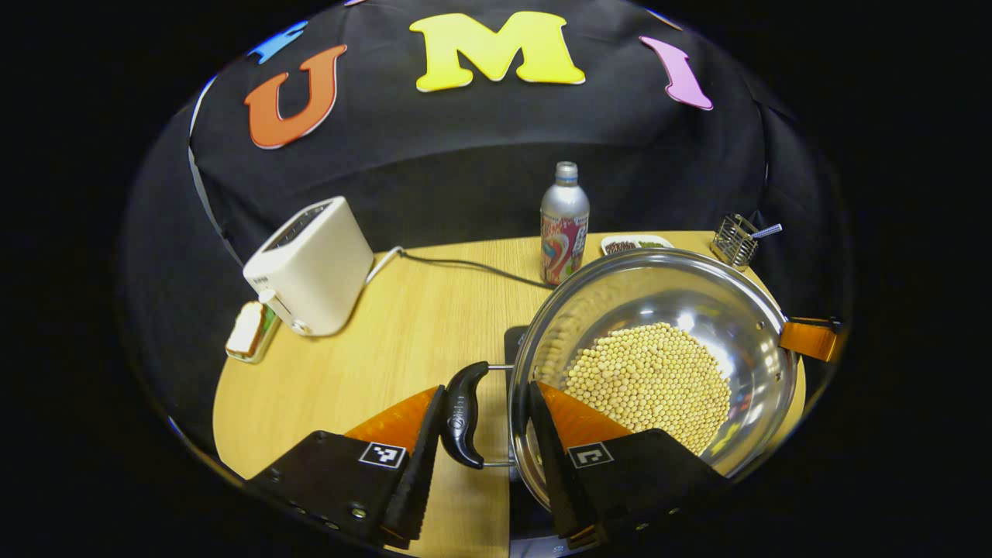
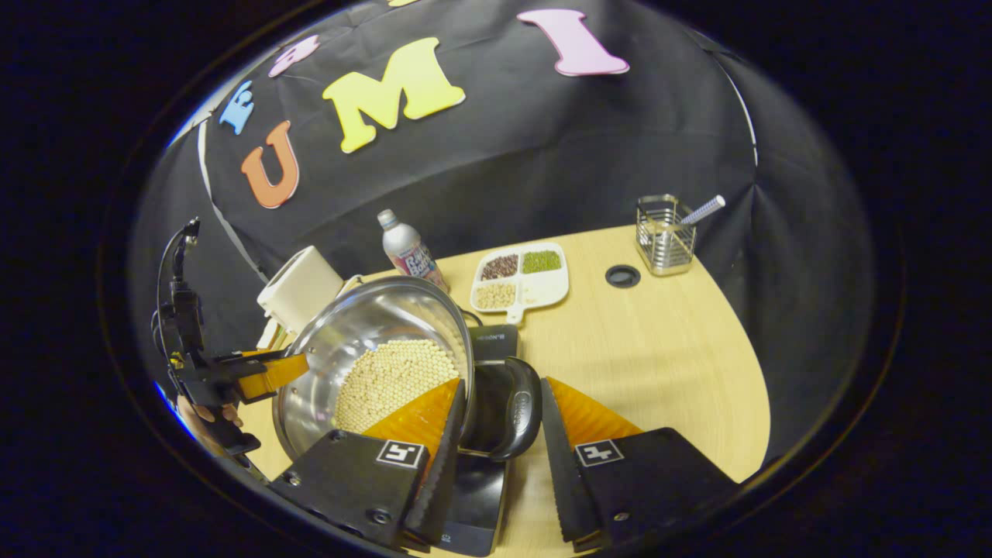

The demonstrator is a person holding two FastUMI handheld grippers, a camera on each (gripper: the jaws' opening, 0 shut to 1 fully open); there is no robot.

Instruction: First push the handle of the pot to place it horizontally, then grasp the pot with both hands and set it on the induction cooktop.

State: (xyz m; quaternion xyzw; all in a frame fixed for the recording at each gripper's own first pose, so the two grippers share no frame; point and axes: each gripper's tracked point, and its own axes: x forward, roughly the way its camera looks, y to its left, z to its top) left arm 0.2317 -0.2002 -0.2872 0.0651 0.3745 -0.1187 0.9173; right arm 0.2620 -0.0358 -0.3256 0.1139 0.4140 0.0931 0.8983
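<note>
Pot (image 1: 659, 364): shiny round stainless steel, wide and shallow, mirror-smooth inner wall, bottom covered with small pale round beans (image 1: 647, 384). It sits over the black glossy induction cooktop (image 2: 484, 480), near the table's front edge. Two curved black plastic side handles on thin wire brackets.

Left gripper (image 1: 480, 434): fingers spread, straddling the pot's left handle (image 1: 463, 415); the handle stands in the gap with space on both sides, one finger overlapping the rim, not clamped. Right gripper (image 2: 500, 426): fingers likewise apart around the pot's right handle (image 2: 518, 418), gaps visible on both sides. In the right gripper view the left gripper appears far left at the pot's rim, with a hand (image 2: 203, 415) behind it.

Table (image 1: 403, 333): light wood-grain laminate, rounded edge, smooth, with a black round grommet (image 2: 622, 275). On it: boxy cream toaster (image 1: 310, 266) with dark cord, a small packet (image 1: 249, 332) just beside it, silver metal bottle (image 1: 564, 225) with printed wrap, white divided tray (image 2: 521, 283) holding brown, green and tan grains, wire-mesh metal holder (image 2: 664, 234) with a stick poking out. Black draped cloth wall behind.
</note>
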